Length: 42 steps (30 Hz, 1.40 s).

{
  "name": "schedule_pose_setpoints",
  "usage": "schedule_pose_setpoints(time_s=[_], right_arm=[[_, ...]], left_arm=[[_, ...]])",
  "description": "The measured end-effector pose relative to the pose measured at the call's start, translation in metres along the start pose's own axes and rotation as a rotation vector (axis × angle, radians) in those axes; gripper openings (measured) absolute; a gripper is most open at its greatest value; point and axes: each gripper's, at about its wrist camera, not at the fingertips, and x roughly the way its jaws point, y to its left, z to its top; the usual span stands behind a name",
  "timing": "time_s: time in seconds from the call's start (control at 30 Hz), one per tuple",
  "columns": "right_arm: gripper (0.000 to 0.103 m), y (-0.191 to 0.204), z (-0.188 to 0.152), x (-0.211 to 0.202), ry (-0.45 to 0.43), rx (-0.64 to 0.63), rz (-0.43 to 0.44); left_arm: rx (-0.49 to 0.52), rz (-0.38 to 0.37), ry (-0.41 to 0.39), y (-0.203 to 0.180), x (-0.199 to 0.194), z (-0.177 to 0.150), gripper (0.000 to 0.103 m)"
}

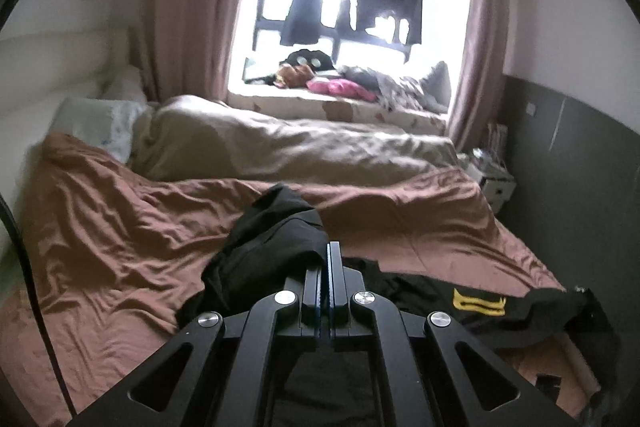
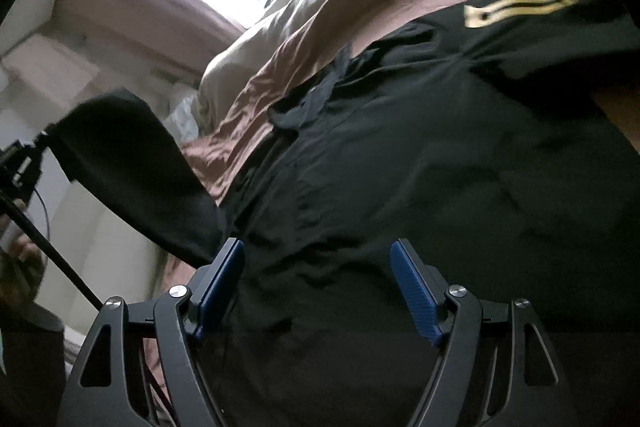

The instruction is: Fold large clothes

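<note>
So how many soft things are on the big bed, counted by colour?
Black: 1, the black garment with a yellow patch
Brown: 1, the brown cover
Beige: 1, the beige duvet
Pale: 1, the pillow
Total: 4

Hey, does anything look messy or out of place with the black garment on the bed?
Yes. The black garment is crumpled, one part bunched up by the left gripper, not flat on the brown sheet.

Bare brown sheet (image 1: pixel 120 235) left of black garment (image 1: pixel 272 247) gives room; beige duvet (image 1: pixel 280 143) blocks beyond.
</note>
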Motion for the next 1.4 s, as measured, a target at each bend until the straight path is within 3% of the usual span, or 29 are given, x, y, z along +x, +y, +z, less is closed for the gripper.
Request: schedule_pose_setpoints(time_s=[0.2, 0.23, 0.3, 0.33, 0.37, 0.53, 0.67, 0.8, 1.03, 1.23, 1.4], right_arm=[[0.074, -0.010, -0.001, -0.006, -0.027, 0.015, -0.010], [0.074, -0.011, -0.003, -0.004, -0.019, 0.024, -0.012], [0.074, -0.009, -0.007, -0.002, -0.008, 0.022, -0.013], [0.074, -0.008, -0.008, -0.004, -0.008, 0.015, -0.015], [0.074, -0.006, -0.007, -0.005, -0.010, 0.007, -0.019], [0.074, 0.000, -0.009, -0.012, -0.009, -0.022, -0.062], [0.074, 0.014, -0.005, -0.018, 0.015, -0.082, -0.109], [0.074, 0.037, 0.005, -0.010, 0.036, -0.140, -0.176], [0.074, 0.095, 0.016, 0.035, 0.116, -0.334, -0.332], [0.074, 0.141, 0.013, 0.093, 0.196, -0.493, -0.429], [0.074, 0.147, 0.012, 0.146, 0.234, -0.537, -0.511]], left_arm=[[0.056, -0.095, 0.128, -0.047, 0.040, -0.014, 0.002], [0.065, -0.111, 0.159, -0.053, 0.046, -0.018, 0.010], [0.081, -0.190, 0.273, -0.067, 0.065, -0.036, 0.048], [0.094, -0.215, 0.316, -0.072, 0.071, -0.045, 0.076], [0.115, -0.228, 0.333, -0.077, 0.072, -0.054, 0.086], [0.181, -0.226, 0.394, -0.073, 0.065, -0.088, 0.086], [0.209, -0.121, 0.380, -0.038, 0.049, -0.107, 0.086], [0.171, -0.039, 0.393, 0.012, 0.042, -0.126, 0.086], [0.059, 0.046, 0.403, 0.086, 0.036, -0.158, 0.086], [0.019, 0.080, 0.426, 0.123, 0.043, -0.182, 0.085], [-0.049, 0.102, 0.463, 0.154, 0.065, -0.208, 0.070]])
